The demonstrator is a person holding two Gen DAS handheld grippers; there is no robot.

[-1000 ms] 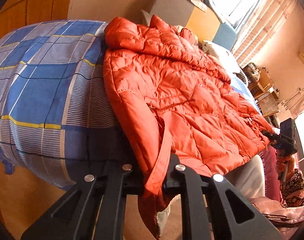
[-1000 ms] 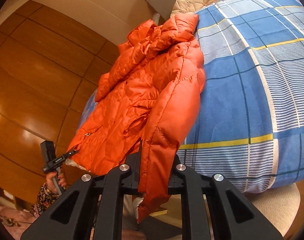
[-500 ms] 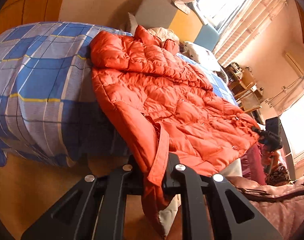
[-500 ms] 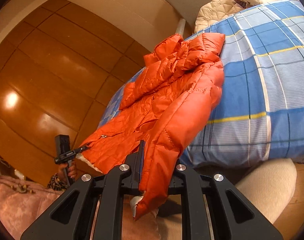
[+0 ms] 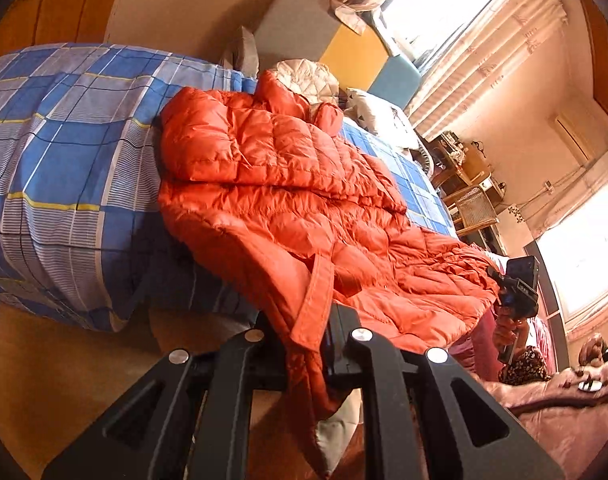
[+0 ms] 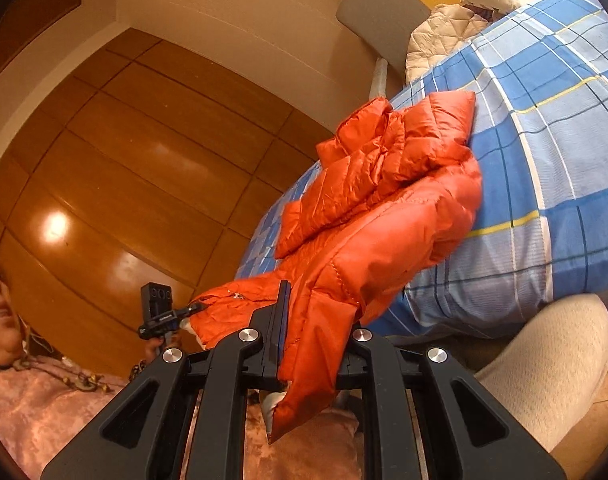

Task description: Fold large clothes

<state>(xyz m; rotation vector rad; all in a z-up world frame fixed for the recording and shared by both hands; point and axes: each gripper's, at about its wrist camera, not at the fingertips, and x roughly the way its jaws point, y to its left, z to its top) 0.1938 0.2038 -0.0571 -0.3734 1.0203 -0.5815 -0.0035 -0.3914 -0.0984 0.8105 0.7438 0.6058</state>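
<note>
Orange jacket (image 5: pixel 304 200) now higher off bed (image 5: pixel 64 160), both hand-held grippers (image 5: pixel 304 336) (image 6: pixel 304 344) clamping hem.

Jacket (image 5: pixel 288 204): spread on bed (image 5: pixel 64 152), lower part overhanging the bed's near edge. Pillow (image 5: pixel 377 110): at head end, behind the jacket. Quilted item (image 6: pixel 435 36): beside pillow. Headboard (image 5: pixel 292 28): behind both.

One jacket (image 5: pixel 288 200); two grippers (image 5: pixel 307 354); one bed (image 5: pixel 64 168).
</note>
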